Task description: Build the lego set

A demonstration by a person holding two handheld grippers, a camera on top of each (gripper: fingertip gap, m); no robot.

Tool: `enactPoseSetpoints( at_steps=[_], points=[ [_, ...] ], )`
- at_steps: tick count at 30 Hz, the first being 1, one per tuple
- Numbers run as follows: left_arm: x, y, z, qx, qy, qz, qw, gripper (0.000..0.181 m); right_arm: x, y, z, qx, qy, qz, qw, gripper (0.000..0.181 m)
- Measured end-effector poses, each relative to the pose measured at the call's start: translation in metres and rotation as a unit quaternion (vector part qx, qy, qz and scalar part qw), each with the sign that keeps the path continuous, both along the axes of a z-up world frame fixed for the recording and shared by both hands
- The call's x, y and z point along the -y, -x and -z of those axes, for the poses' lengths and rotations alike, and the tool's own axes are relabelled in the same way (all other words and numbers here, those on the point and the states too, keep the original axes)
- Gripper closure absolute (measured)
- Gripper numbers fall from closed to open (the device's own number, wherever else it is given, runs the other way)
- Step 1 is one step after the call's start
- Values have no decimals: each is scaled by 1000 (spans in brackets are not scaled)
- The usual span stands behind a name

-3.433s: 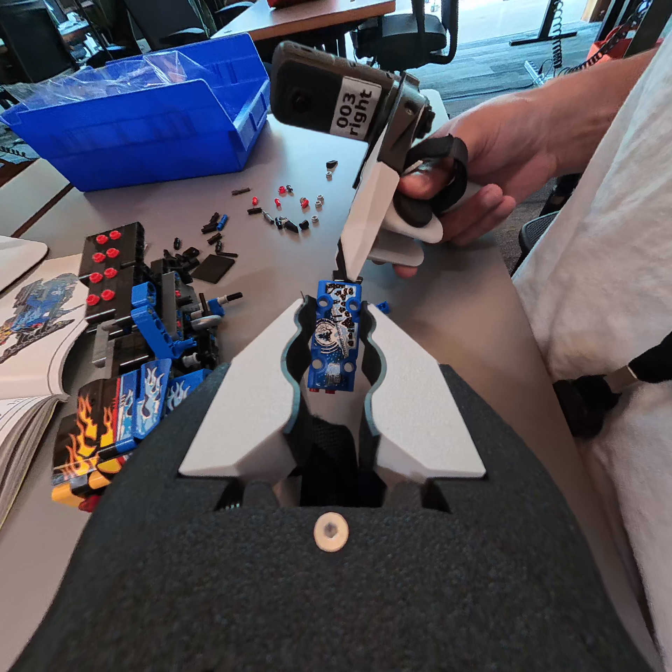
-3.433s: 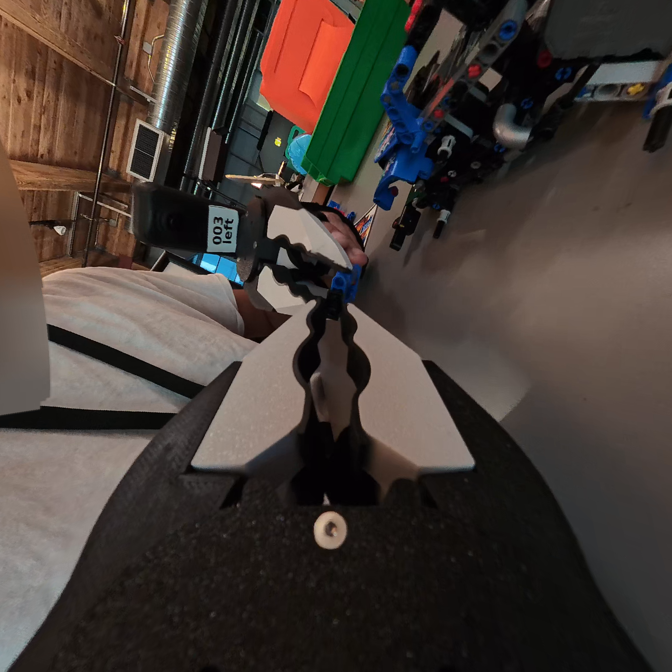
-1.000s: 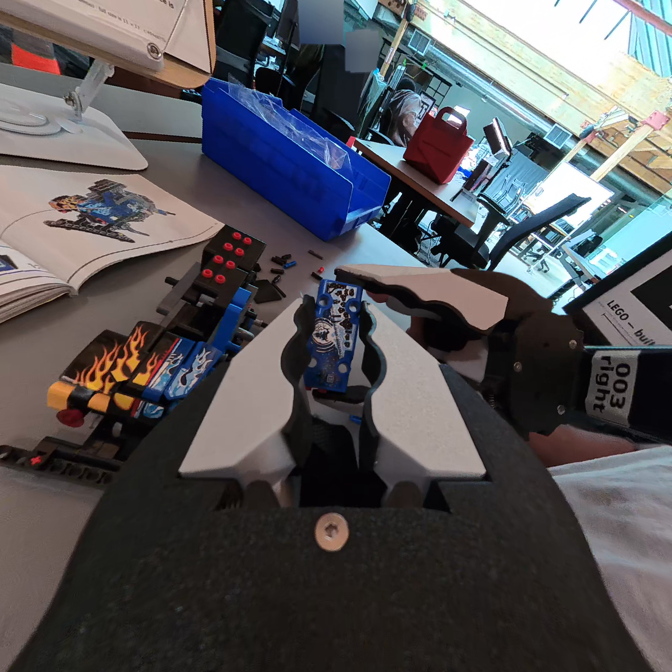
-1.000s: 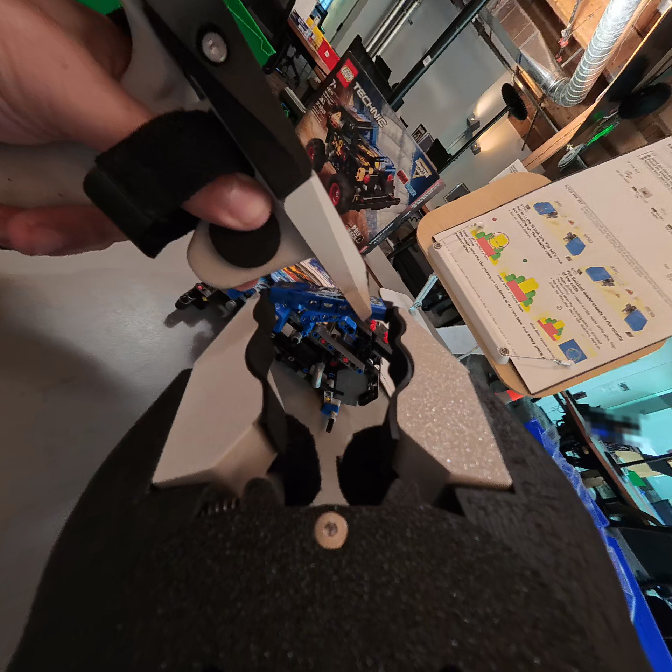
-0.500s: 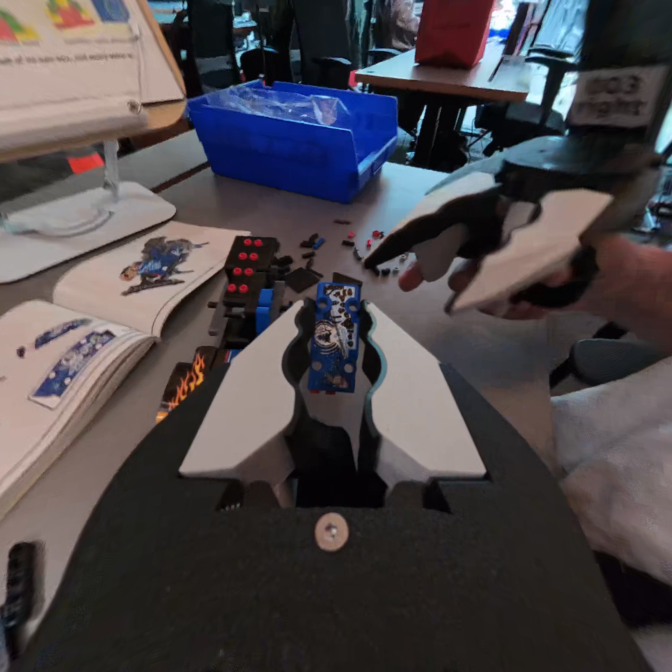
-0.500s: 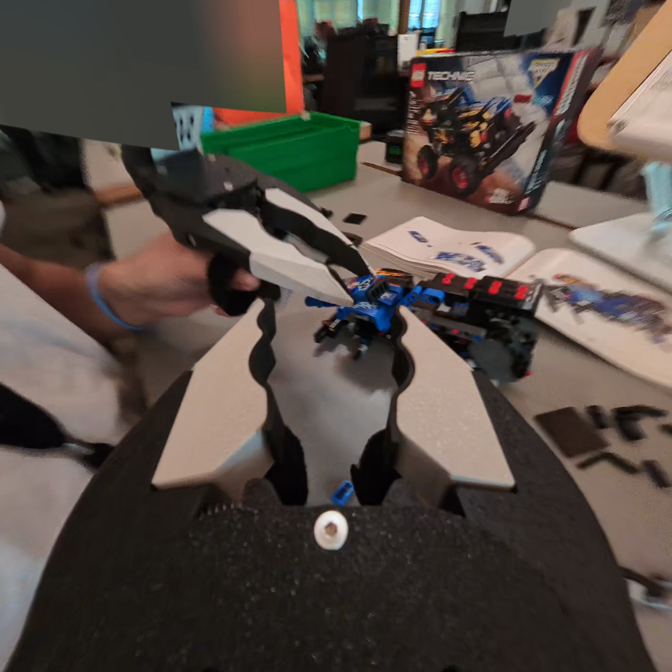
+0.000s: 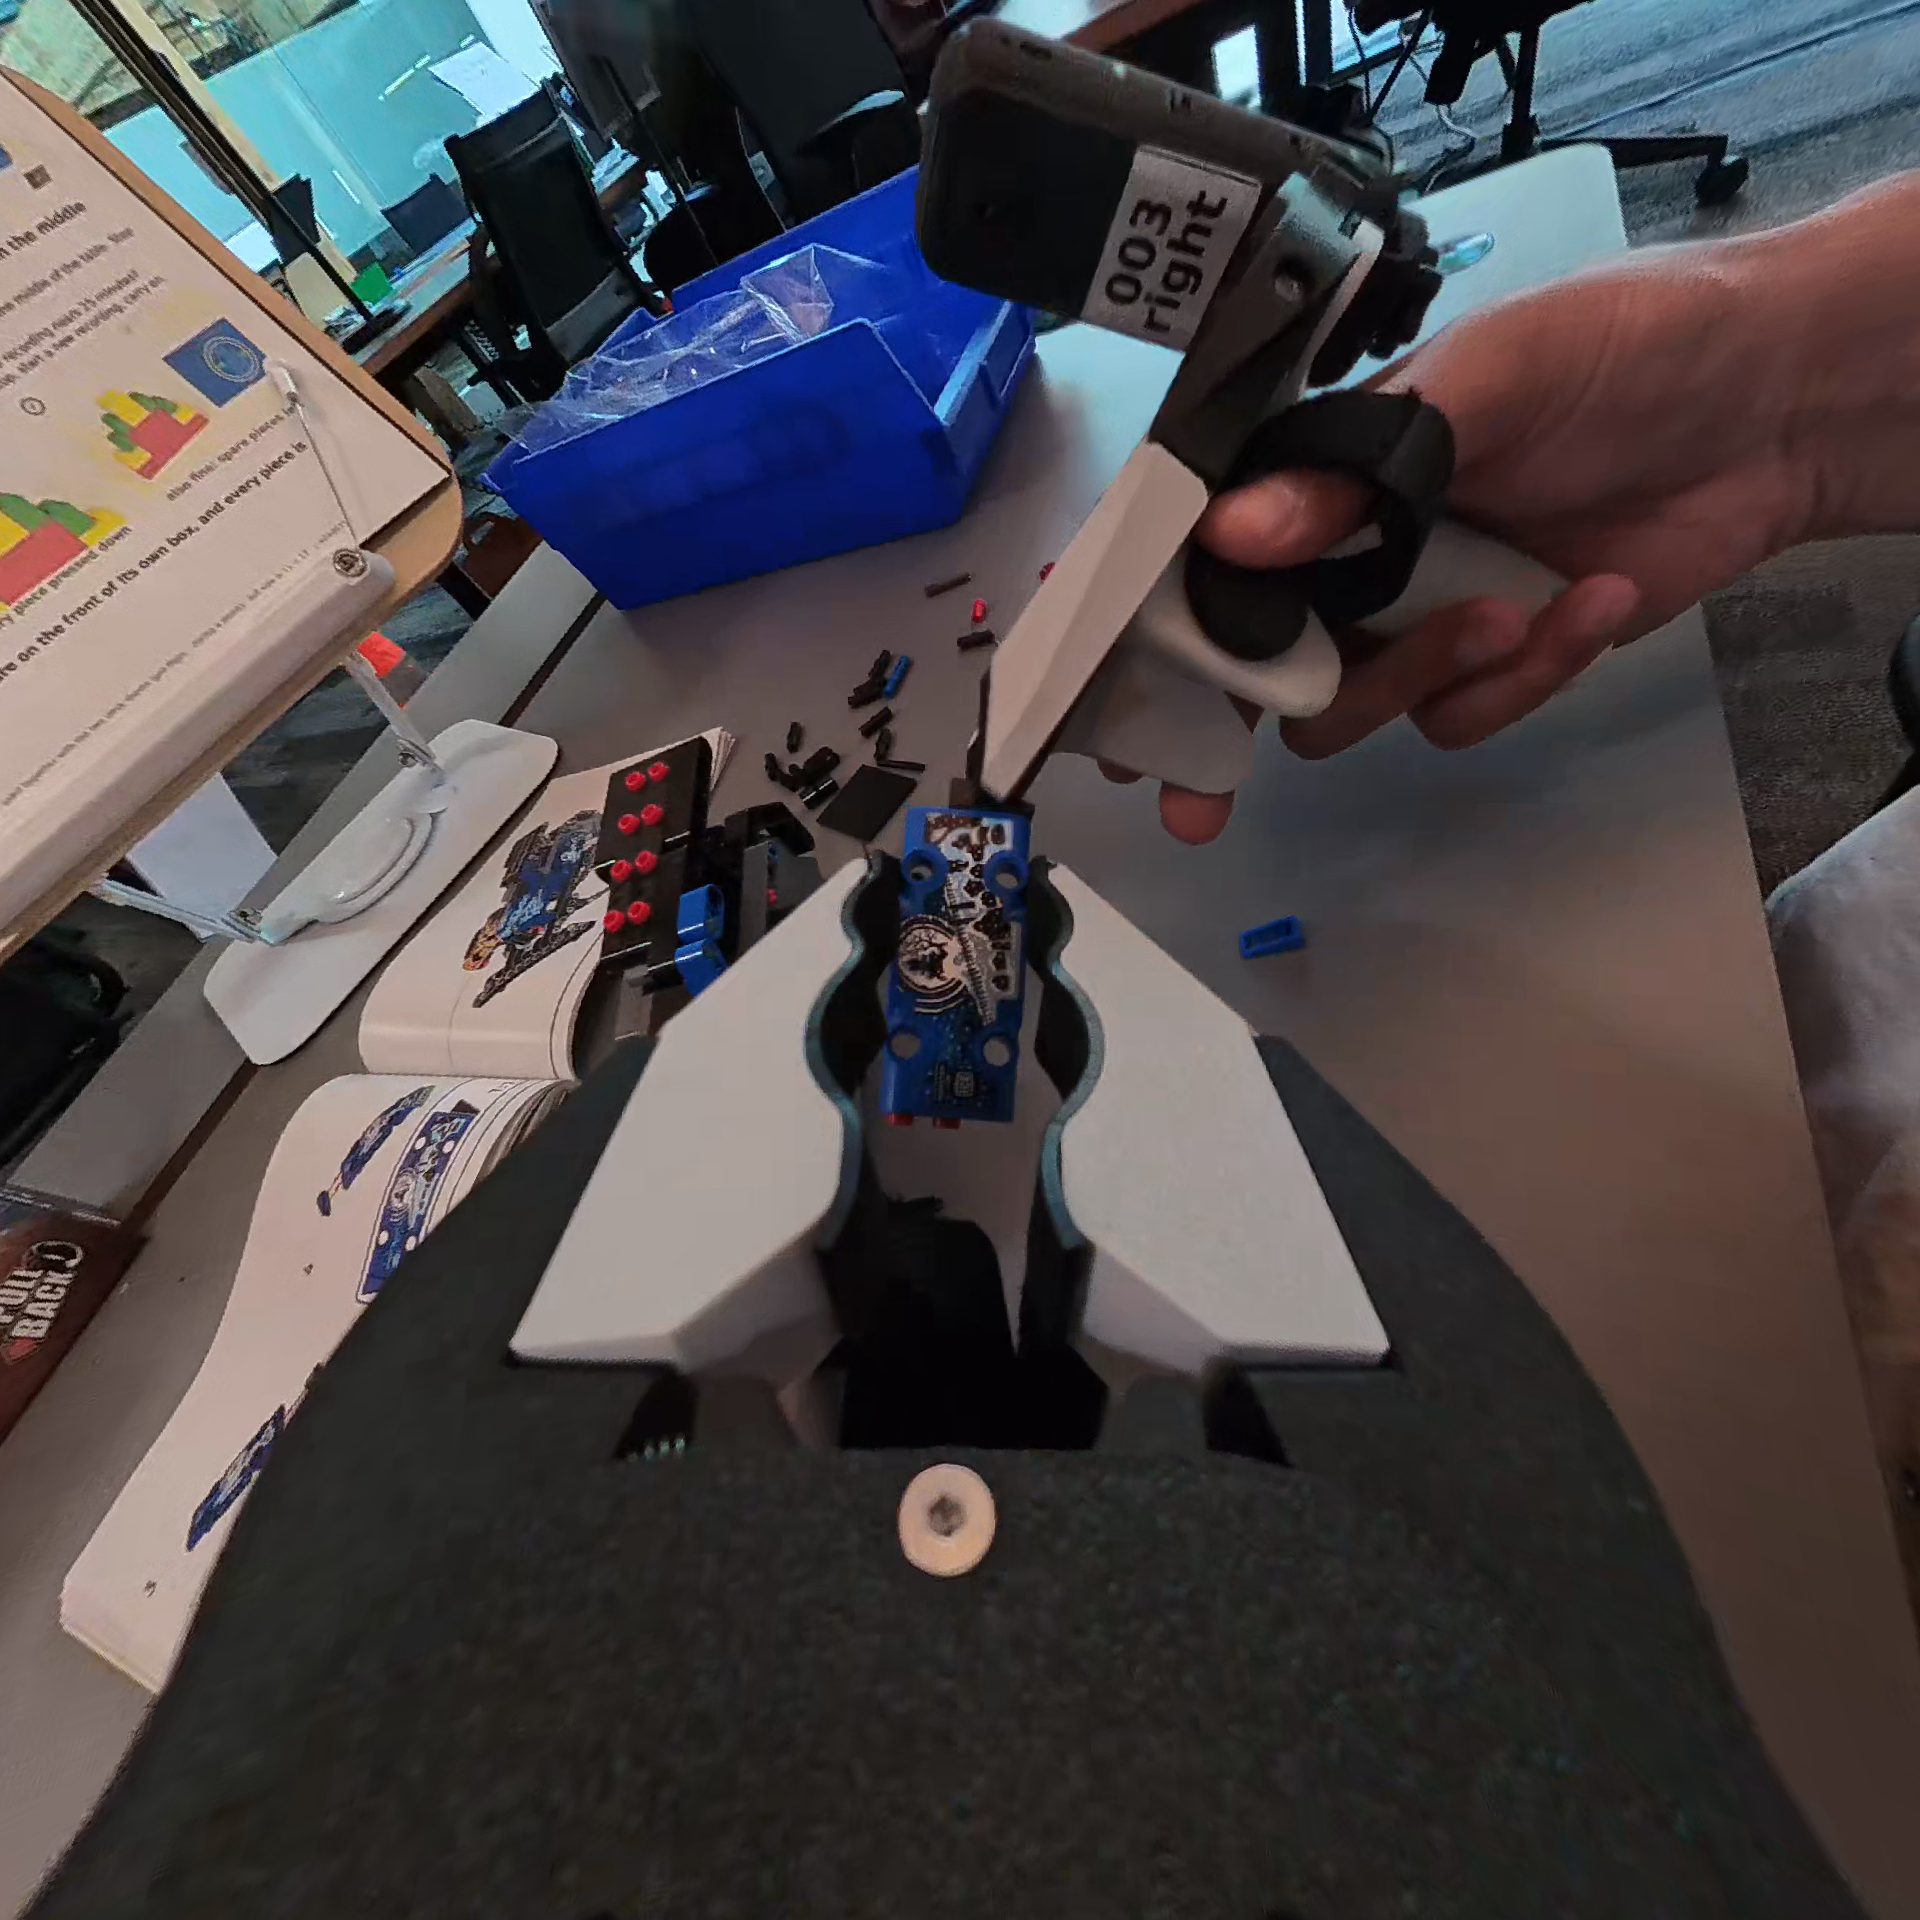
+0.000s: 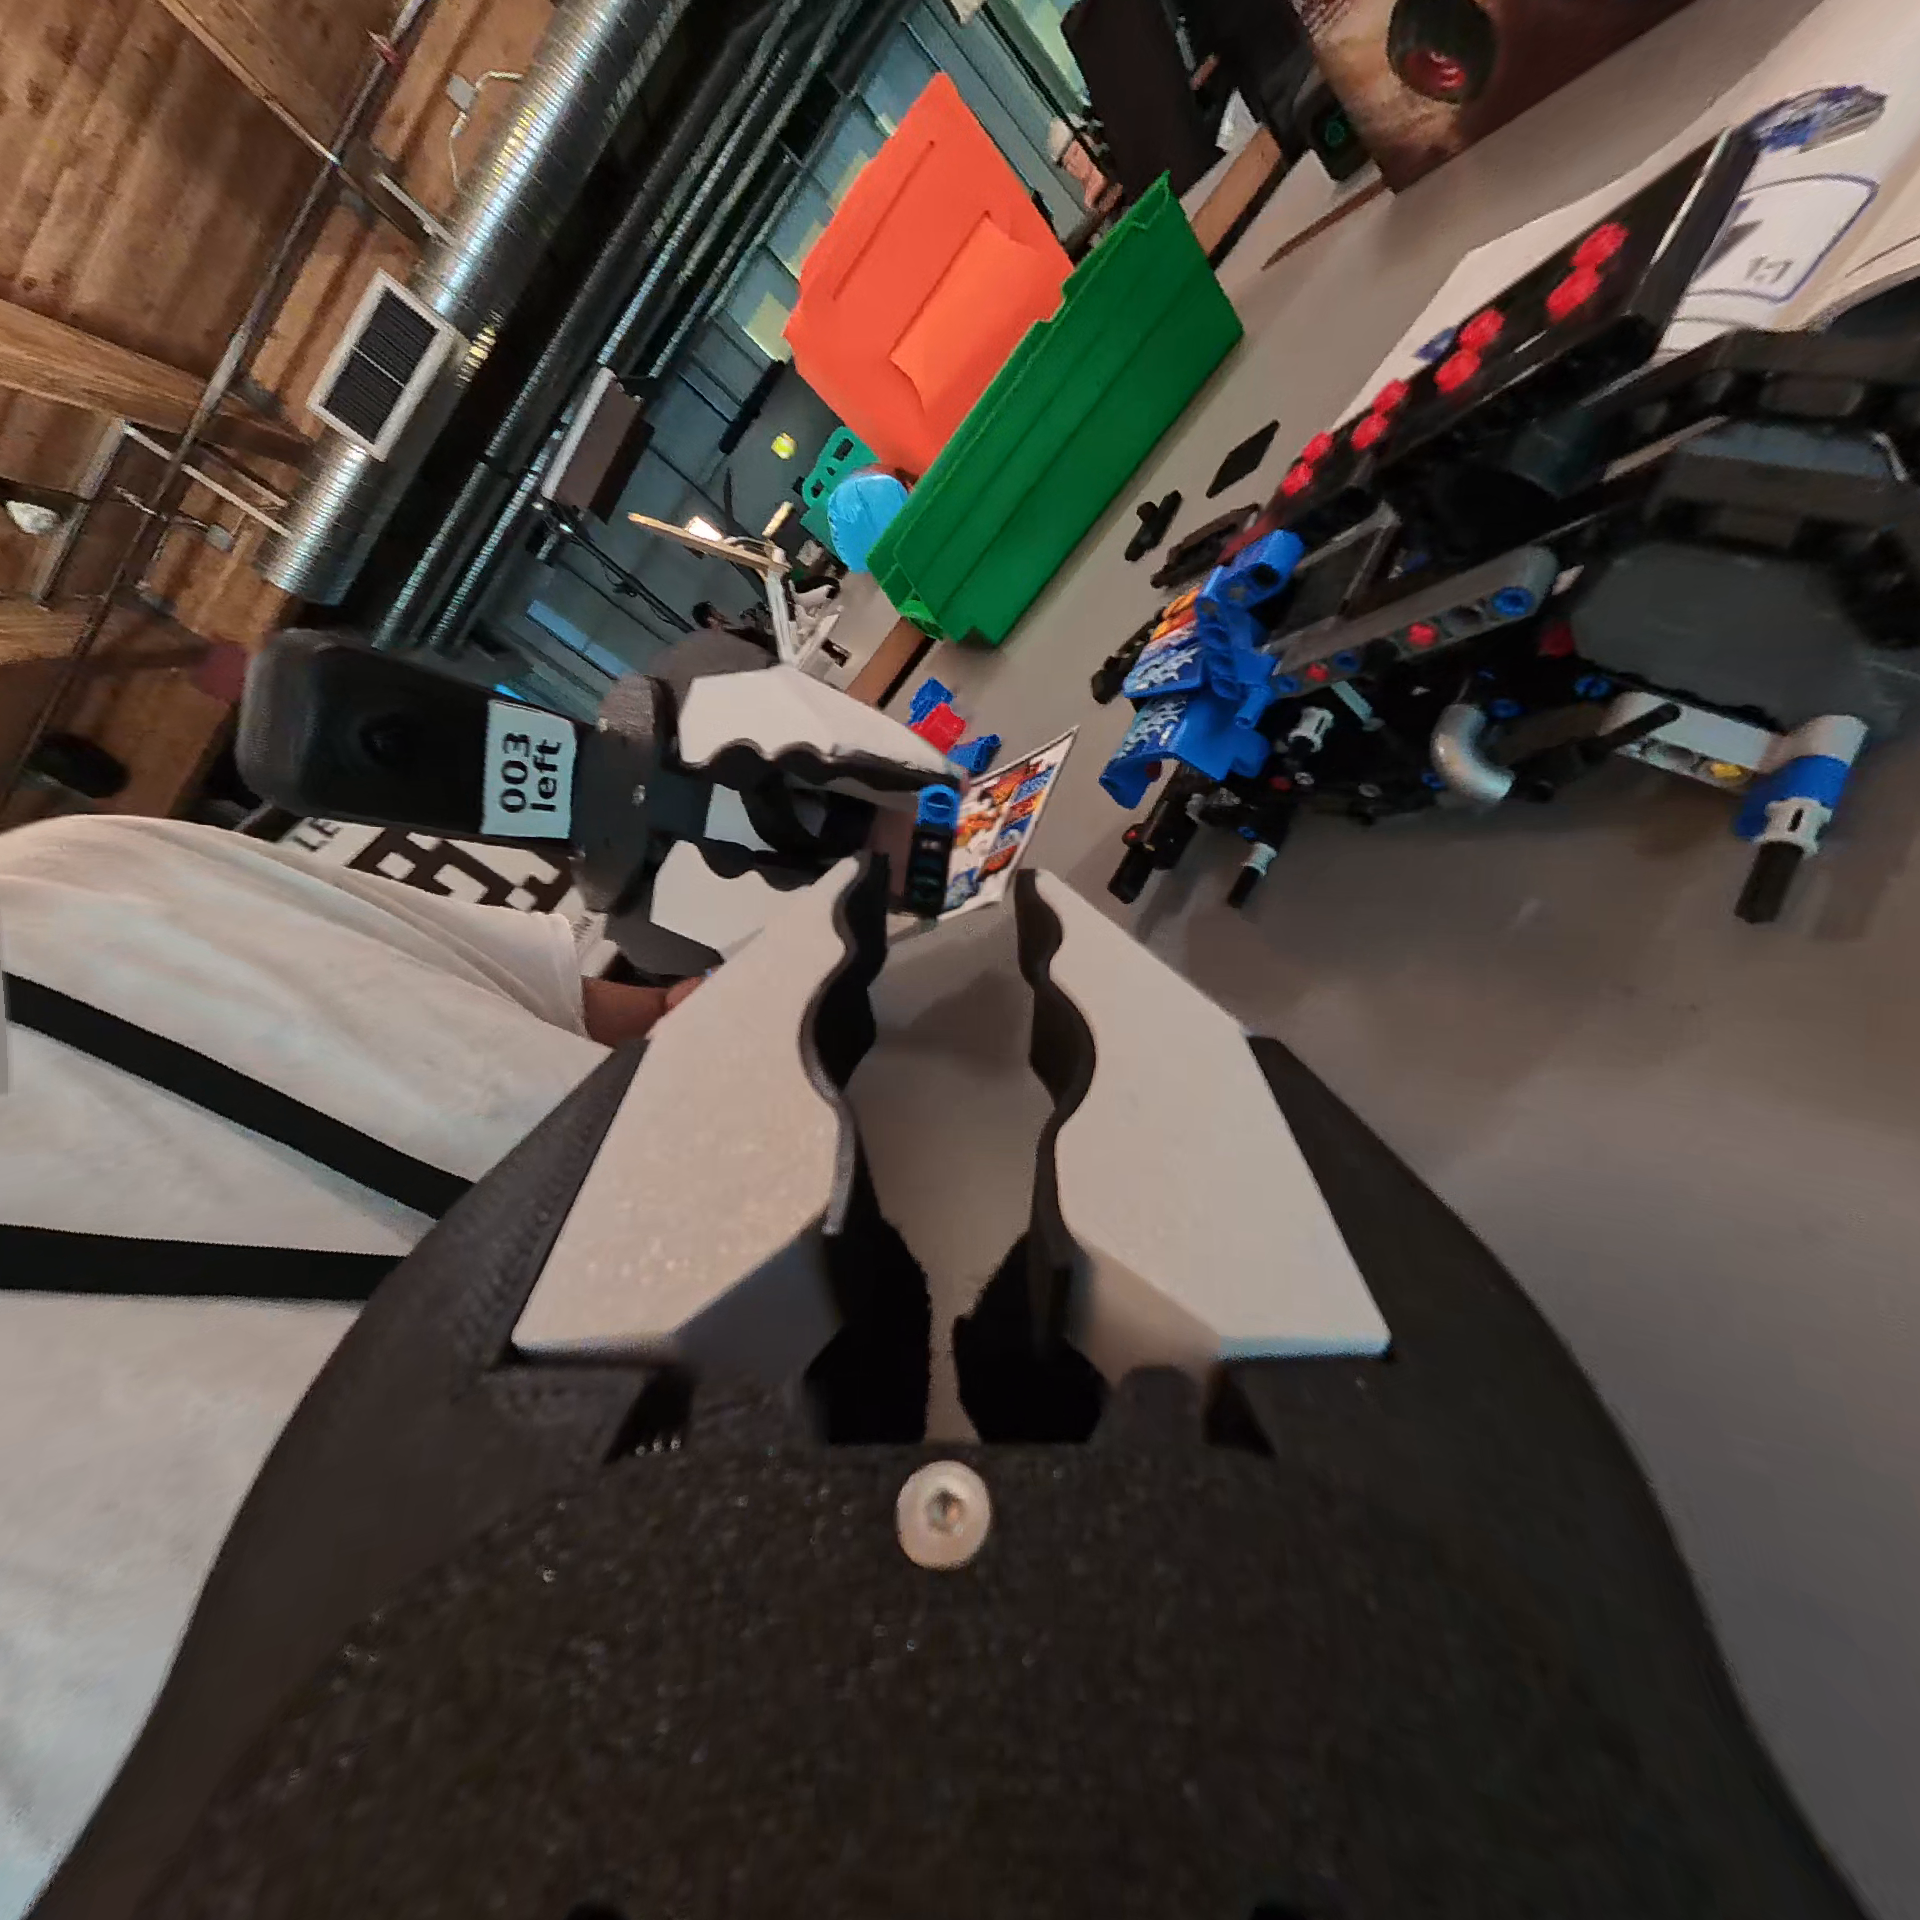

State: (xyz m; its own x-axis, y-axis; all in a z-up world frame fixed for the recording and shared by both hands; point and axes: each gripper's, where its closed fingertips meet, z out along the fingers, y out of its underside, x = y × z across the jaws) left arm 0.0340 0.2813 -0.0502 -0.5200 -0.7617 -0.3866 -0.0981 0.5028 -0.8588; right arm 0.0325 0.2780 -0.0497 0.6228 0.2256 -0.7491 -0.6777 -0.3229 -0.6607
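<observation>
Right now I'm over a grey table (image 7: 1455, 1195) in an open workshop with timber walls, a ribbed metal duct (image 8: 457, 301) overhead and office chairs behind. On the surface I count one blue bin (image 7: 769, 447) lined with clear plastic, one green bin (image 8: 1049, 436) with an orange one (image 8: 925, 312) behind it, two open instruction booklets (image 7: 343, 1236), one instruction sheet on a stand (image 7: 156, 436), one loose small blue brick (image 7: 1270, 936), and a scatter of black and red pins (image 7: 873, 717) too small to count.

My left gripper (image 7: 951, 883) pinches the printed blue panel (image 7: 954, 997) between its fingers, lengthwise, above the table. My right gripper (image 8: 948, 894) stands parted with nothing between the fingers; in the left wrist view its tips (image 7: 997, 784) sit right at the panel's far end, though I cannot tell whether they touch. One partly built truck chassis (image 8: 1538, 613), black with blue and red parts, rests on the table beside the booklets.
</observation>
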Motion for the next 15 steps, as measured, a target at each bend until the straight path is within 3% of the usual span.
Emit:
enactPoseSetpoints(
  at_steps=[3, 8, 11, 15],
  points=[
    [1, 0, 0, 0, -5, -3, 1000, 159, -1, 2, -4, -35, -25, -8, 999, 174],
    [-1, 4, 2, -31, 47, -2, 998, 155, 0, -2, 1, -54, -23, -9, 998, 175],
    [-17, 10, -5, -38, 104, -7, 994, 147, 2, -17, -3, -55, -28, 6, 998, 175],
    [-44, 17, -13, -36, 167, -25, 985, 149, -3, -54, -23, -38, -49, 40, 997, 175]
  ],
)
